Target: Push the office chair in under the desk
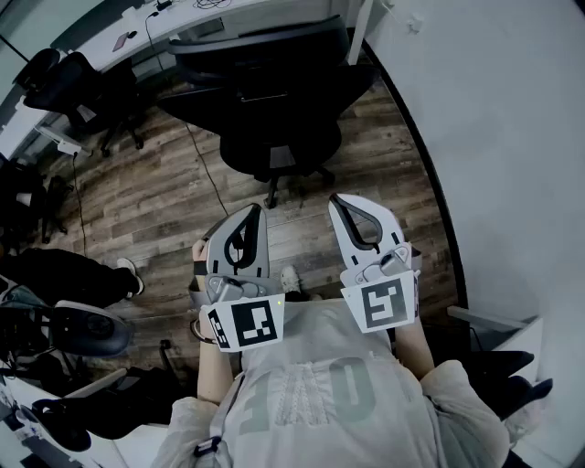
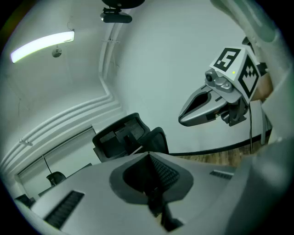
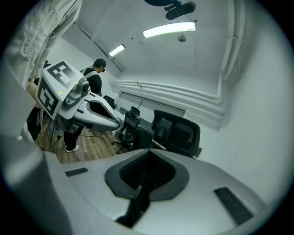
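Left gripper [image 1: 253, 214] and right gripper [image 1: 338, 203]: jaws clenched, nothing between them. The office chair [image 1: 274, 114] stands ahead, clear of both, at the desk [image 1: 239, 13] edge beside the wall [image 1: 512, 137].

Pale grey lettered shirt [image 1: 320, 393]; left claw [image 1: 256, 210], right claw [image 1: 338, 199]: grey-white shells, black-white marker cubes [image 1: 242, 323].
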Motion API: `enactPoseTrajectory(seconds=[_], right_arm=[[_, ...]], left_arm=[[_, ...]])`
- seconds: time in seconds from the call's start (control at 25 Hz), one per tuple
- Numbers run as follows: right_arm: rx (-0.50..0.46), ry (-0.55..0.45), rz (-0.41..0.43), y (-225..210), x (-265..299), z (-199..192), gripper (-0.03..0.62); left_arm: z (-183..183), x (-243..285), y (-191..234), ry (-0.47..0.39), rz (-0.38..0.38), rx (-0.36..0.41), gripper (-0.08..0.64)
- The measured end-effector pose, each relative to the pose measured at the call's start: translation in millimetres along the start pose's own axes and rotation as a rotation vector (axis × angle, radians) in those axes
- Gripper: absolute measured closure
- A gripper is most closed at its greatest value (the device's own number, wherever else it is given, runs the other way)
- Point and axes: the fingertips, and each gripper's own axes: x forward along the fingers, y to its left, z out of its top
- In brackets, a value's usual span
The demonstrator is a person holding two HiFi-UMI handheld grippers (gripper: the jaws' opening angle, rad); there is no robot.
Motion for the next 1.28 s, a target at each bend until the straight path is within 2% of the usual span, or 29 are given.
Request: enactPoseTrajectory(seconds=[0.32,0.64,0.8,0.92,1.08,1.16,1.28], right_arm=[[-0.007,0.018,0.016,1.5,8.7,-3.8,0.572],[0.037,-0.001,-0.010,-11.1,29.8,-4.8,0.572],[0.061,0.005,-0.064,-23.2,42.8,-3.5,0.572],[0.077,0.029,-0.106,-29.1,50.8,-10.2,0.572],[0.167,0.031,-0.179,-41.5,59.8,-18.7,0.572],[0.200,0.036,-0.199,-54.1,64.1,-24.9,0.572],[0.200,0.034,-0.231,-83.2,75.1,-31.5,0.572]], left_arm=[[-6.8,3.0,13.5,0.007,0.007,-0.023,0.546],[-25.7,15.9,43.5,0.014,0.020,-0.028,0.546],[-32.5,28.8,69.1,-0.005,0.009,-0.032,0.546],[-33.9,41.6,86.7,-0.040,-0.022,0.008,0.546],[-48.5,63.8,103.5,-0.039,-0.026,0.007,0.546],[-48.0,75.1,109.6,-0.049,-0.023,0.007,0.546],[-47.0,94.2,120.2,-0.059,-0.004,-0.007,0.546]])
